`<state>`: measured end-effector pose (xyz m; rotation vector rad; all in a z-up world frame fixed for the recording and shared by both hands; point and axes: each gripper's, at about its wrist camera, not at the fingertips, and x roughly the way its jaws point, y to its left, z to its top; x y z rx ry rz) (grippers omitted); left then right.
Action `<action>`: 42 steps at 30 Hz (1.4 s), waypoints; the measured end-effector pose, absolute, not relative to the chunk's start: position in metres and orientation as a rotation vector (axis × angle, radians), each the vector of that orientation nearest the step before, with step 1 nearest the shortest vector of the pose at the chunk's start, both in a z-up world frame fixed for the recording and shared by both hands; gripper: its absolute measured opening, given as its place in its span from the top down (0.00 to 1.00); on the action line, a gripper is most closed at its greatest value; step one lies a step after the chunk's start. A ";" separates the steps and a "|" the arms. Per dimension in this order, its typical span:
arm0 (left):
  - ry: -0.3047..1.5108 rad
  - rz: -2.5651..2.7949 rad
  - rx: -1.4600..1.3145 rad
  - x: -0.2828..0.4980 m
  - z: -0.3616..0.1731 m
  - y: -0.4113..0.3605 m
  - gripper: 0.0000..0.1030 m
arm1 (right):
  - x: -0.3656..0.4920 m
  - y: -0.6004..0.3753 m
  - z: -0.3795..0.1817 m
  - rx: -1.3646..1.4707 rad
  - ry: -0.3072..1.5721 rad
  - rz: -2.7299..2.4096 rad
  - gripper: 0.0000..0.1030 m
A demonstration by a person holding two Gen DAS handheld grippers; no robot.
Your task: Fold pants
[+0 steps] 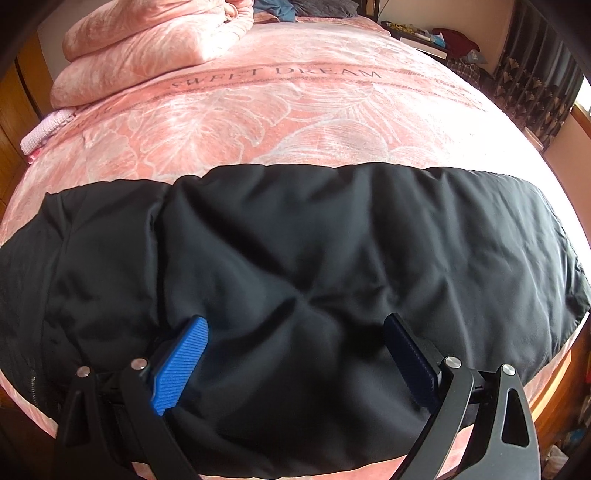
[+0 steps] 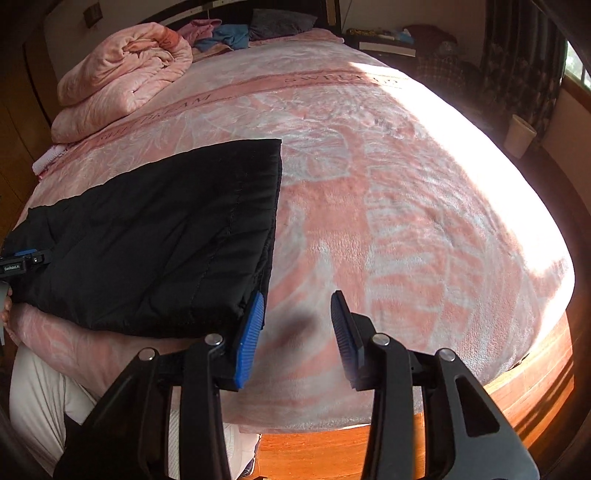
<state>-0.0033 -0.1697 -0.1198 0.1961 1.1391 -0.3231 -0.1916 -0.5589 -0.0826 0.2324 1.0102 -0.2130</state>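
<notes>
Black padded pants (image 1: 295,266) lie flat across the near part of the pink bed, laid lengthwise from left to right. My left gripper (image 1: 295,325) is open, its blue pads (image 1: 181,365) resting low on the fabric near the front edge. In the right wrist view the pants (image 2: 155,236) lie at the left, one straight hem end facing right. My right gripper (image 2: 297,306) is open and empty, just right of the pants' near right corner, above the bedspread. The left gripper (image 2: 22,260) shows at the far left edge.
The pink "SWEET DREAM" bedspread (image 1: 295,110) covers the bed. A folded pink quilt (image 1: 147,40) lies at the back left, with clothes (image 2: 225,35) behind it. A white bin (image 2: 519,134) and a curtain (image 2: 517,66) stand at right. Wooden floor (image 2: 314,450) lies below the bed edge.
</notes>
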 end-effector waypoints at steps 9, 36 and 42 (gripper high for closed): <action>1.149 -0.311 0.165 0.004 -0.125 -0.164 0.06 | -0.218 -0.576 -0.071 0.355 0.990 -0.159 0.44; 1.130 -0.312 0.158 0.008 -0.128 -0.161 0.04 | -0.180 -0.566 -0.028 0.540 0.834 0.063 0.81; 1.105 -0.298 0.213 0.004 -0.138 -0.168 0.03 | -0.185 -0.614 -0.069 0.509 0.953 -0.214 1.00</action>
